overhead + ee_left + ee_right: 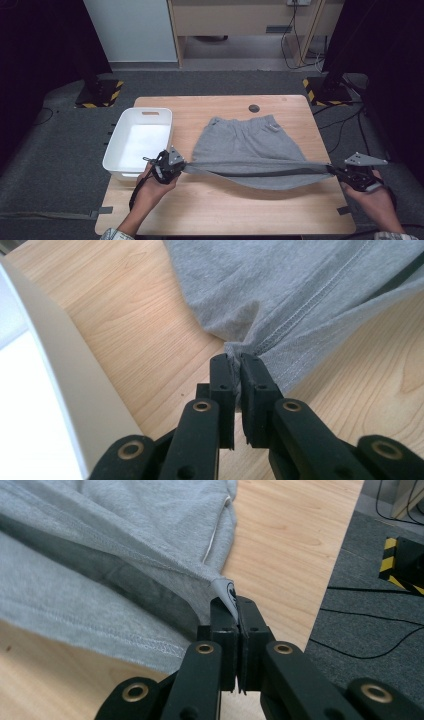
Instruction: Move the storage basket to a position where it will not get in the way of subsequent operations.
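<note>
Grey shorts (247, 145) lie on the wooden table (225, 210), waistband toward the far side. Their near hem is pulled taut between the two grippers and lifted off the wood. My left gripper (181, 165) is shut on the hem's left corner; in the left gripper view the cloth (280, 295) bunches into the closed pads (222, 372). My right gripper (332, 170) is shut on the hem's right corner, near the table's right edge. The right gripper view shows a small white label (226, 591) pinched with the grey fabric (100, 540) between the black fingers (252, 615).
A white plastic bin (140, 142) stands on the table's left side, close beside my left gripper, and its wall (65, 370) is in the left gripper view. A dark round hole (254, 108) sits near the far edge. Grey carpet (370, 625) with cables lies past the right edge.
</note>
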Demonstrator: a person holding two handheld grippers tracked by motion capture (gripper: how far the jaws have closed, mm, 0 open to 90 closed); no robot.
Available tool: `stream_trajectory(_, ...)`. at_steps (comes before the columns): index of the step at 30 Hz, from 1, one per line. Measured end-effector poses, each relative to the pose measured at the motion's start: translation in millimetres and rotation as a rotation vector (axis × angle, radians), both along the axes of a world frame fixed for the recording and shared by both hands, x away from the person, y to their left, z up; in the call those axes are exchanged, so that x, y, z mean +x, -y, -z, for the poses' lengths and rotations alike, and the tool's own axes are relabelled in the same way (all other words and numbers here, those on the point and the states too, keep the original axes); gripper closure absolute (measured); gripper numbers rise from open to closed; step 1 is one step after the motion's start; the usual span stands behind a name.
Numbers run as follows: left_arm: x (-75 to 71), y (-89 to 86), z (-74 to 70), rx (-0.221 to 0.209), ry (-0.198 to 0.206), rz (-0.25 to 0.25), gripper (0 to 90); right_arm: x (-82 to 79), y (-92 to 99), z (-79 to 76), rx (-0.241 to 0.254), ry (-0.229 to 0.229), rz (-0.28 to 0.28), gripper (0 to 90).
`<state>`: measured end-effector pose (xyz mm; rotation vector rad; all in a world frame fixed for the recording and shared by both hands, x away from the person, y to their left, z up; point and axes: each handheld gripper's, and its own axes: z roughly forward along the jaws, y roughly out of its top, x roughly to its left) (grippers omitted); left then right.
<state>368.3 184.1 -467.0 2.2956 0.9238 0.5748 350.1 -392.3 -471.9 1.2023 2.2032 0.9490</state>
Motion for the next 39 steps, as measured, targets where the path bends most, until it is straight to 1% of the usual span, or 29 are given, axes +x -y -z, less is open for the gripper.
stream_trajectory(6, -2.3, -5.3, 0.6, -0.008, -0.005, -0.001, 84.6, -9.2, -2.1, -1.0, -0.002, 0.002, -0.026, 88.5)
stream_trajectory(9, -3.0, -7.7, 1.6, -0.006, -0.013, 0.003, 84.5, -13.7, -3.1, -1.3, -0.007, -0.005, -0.039, 88.5)
stream_trajectory(12, -5.3, -9.3, 2.0, -0.029, -0.032, 0.009, 84.4, -18.8, -3.1, -0.7, -0.009, -0.013, -0.050, 88.3)
stream_trajectory(14, -8.2, -9.2, 1.3, -0.035, -0.031, 0.021, 84.0, -20.8, -2.0, -0.6, 0.003, -0.017, -0.064, 87.6)
stream_trajectory(15, -9.9, -9.0, 0.6, -0.036, -0.034, 0.028, 83.5, -21.6, -1.5, -0.6, 0.010, -0.023, -0.076, 86.1)
stream_trajectory(16, -11.7, -8.9, -0.4, -0.046, -0.034, 0.035, 82.4, -22.7, -1.8, -0.8, 0.013, -0.016, -0.080, 83.3)
stream_trajectory(17, -14.0, -8.7, -1.7, -0.053, -0.022, 0.030, 80.3, -23.5, -1.6, -1.6, 0.017, -0.008, -0.088, 79.4)
stream_trajectory(18, -16.1, -9.3, -3.6, -0.056, -0.010, 0.022, 74.3, -24.6, -1.6, -2.7, 0.029, -0.001, -0.092, 75.6)
stream_trajectory(19, -17.9, -10.8, -5.6, -0.069, -0.006, 0.024, 69.5, -25.4, -1.4, -3.9, 0.043, 0.005, -0.099, 71.6)
stream_trajectory(21, -20.9, -14.6, -9.9, -0.110, -0.001, 0.015, 64.8, -26.3, -1.6, -5.7, 0.061, 0.007, -0.114, 66.1)
stream_trajectory(23, -22.9, -18.7, -13.9, -0.132, 0.005, 0.011, 64.0, -26.8, -2.5, -7.3, 0.065, 0.016, -0.124, 62.0)
stream_trajectory(24, -23.2, -20.3, -15.0, -0.142, 0.009, 0.006, 63.4, -26.9, -2.9, -8.0, 0.071, 0.014, -0.132, 61.6)
stream_trajectory(26, -22.8, -22.3, -16.0, -0.155, 0.011, 0.000, 62.0, -27.3, -3.0, -11.0, 0.075, 0.026, -0.140, 60.4)
stream_trajectory(30, -21.7, -21.9, -15.6, -0.162, 0.003, 0.000, 60.8, -26.4, -1.4, -14.7, 0.064, 0.029, -0.122, 59.8)
stream_trajectory(34, -23.8, -16.2, -15.8, -0.166, -0.001, 0.018, 60.0, -24.4, -1.0, -13.6, 0.057, 0.022, -0.116, 60.5)
stream_trajectory(39, -24.6, -8.8, -15.2, -0.164, -0.011, 0.040, 59.4, -19.7, -8.0, -11.7, 0.042, 0.015, -0.124, 61.7)
